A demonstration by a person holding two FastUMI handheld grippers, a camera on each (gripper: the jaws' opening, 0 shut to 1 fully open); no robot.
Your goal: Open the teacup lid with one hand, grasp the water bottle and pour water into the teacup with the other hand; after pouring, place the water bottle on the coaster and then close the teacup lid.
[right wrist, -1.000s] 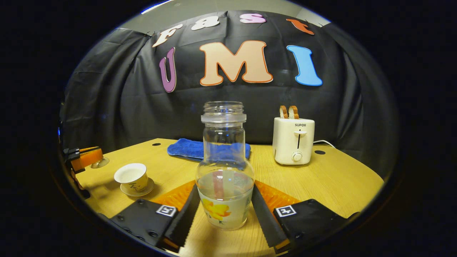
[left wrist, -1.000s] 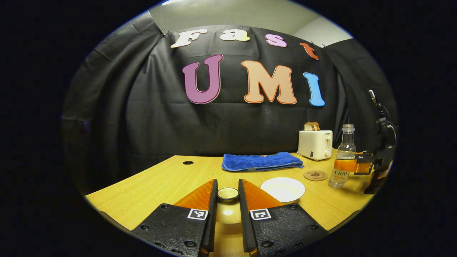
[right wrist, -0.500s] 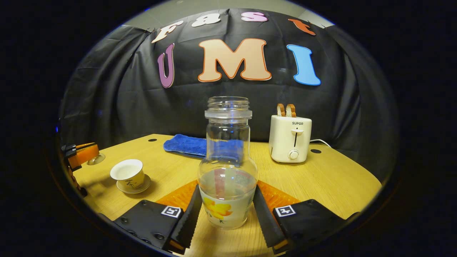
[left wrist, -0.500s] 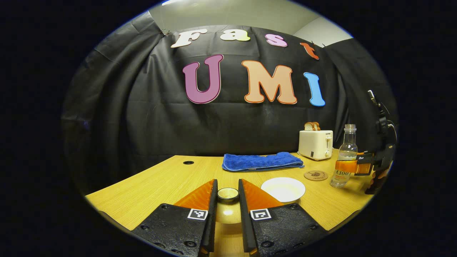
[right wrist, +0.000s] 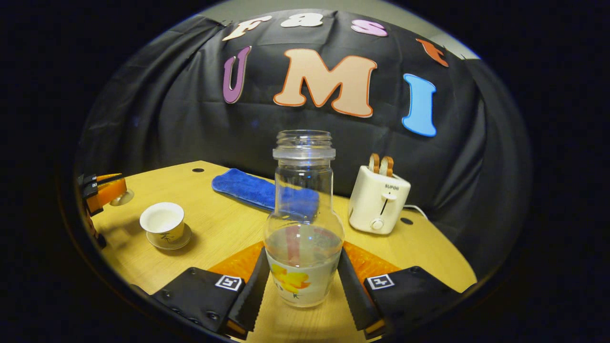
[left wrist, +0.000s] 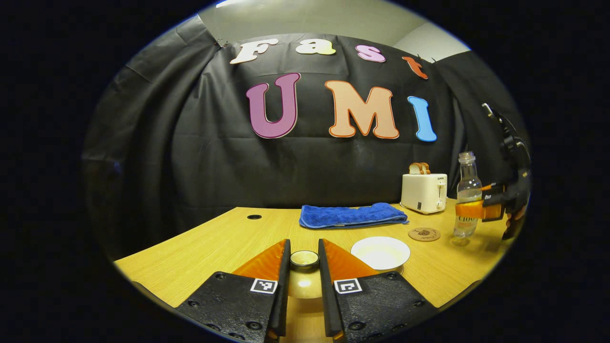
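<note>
In the left gripper view my left gripper (left wrist: 304, 245) is shut on the knob of the teacup lid (left wrist: 303, 284), held above the table. The open teacup (left wrist: 380, 252) stands just right of it. Farther right lies the round coaster (left wrist: 424, 234). Past it, my right gripper (left wrist: 472, 210) holds the clear water bottle (left wrist: 468, 188) off the table. In the right gripper view my right gripper (right wrist: 302, 252) is shut on the water bottle (right wrist: 303, 224), uncapped and about a third full. The teacup (right wrist: 162, 223) sits on its saucer (right wrist: 181, 240) at the left, beside my left gripper (right wrist: 106, 190).
A white toaster (left wrist: 423, 193) with bread slices stands at the back right of the wooden table (left wrist: 214, 243). A folded blue towel (left wrist: 351, 215) lies at the back middle. In the right gripper view the toaster (right wrist: 379, 205) and towel (right wrist: 248, 188) are behind the bottle.
My right gripper has lifted the water bottle off the table and moved it farther right, and its view now tilts. My left gripper has stayed still with the lid.
</note>
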